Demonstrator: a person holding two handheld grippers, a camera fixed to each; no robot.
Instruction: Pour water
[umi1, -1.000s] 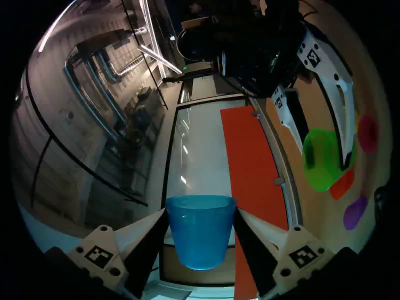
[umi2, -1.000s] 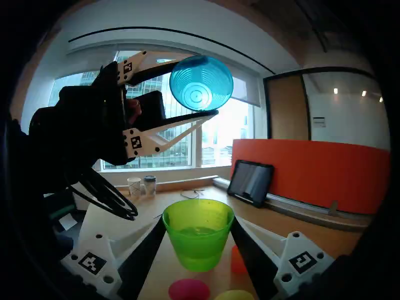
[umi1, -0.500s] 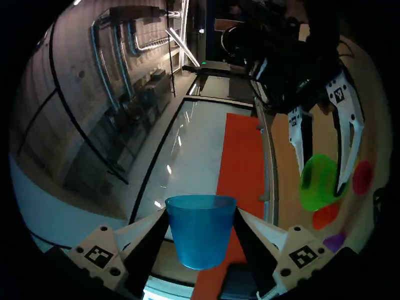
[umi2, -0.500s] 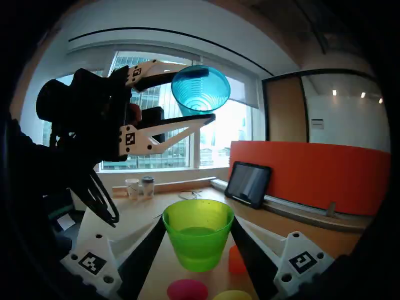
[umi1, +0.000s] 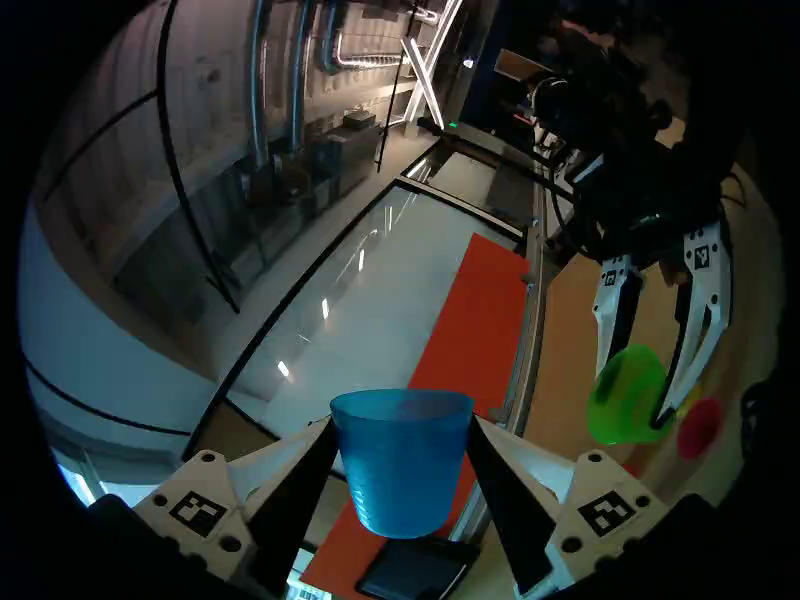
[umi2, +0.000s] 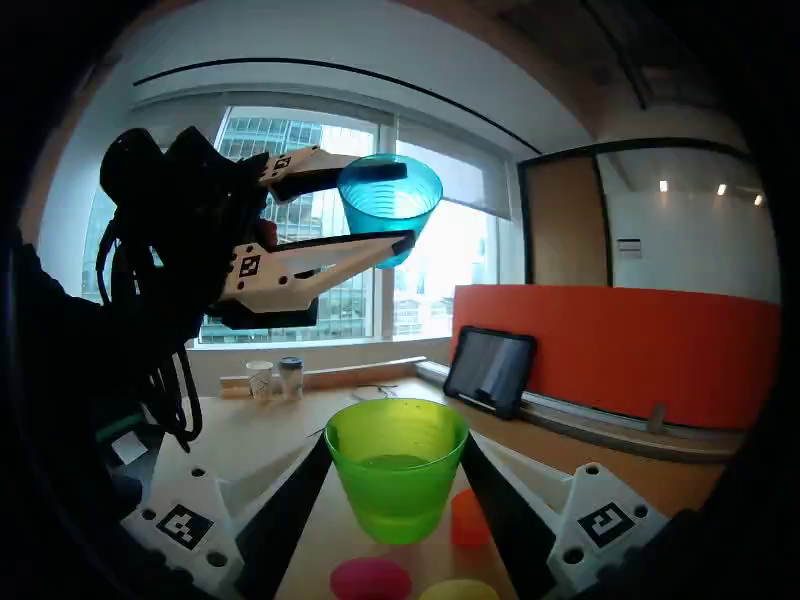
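Left gripper view: rides the left gripper (umi1: 400, 430), rolled sideways, facing the orange partition (umi1: 470, 330); blue cup (umi1: 402, 465) close.
Right gripper view: rides the right gripper (umi2: 397, 445), level, facing the window (umi2: 440, 290); green cup (umi2: 397, 485) close.
Shared: partition, tablet (umi2: 487, 368), both cups, each opposite gripper farther off.

A dark tablet (umi2: 487, 368) stands tilted before the orange partition (umi2: 640, 340).

Left gripper (umi2: 402, 205) held high, rolled sideways, fingers clamped on blue cup (umi1: 402, 470). Right gripper (umi2: 397, 440) lower, level, clamped on green cup (umi2: 397, 495).
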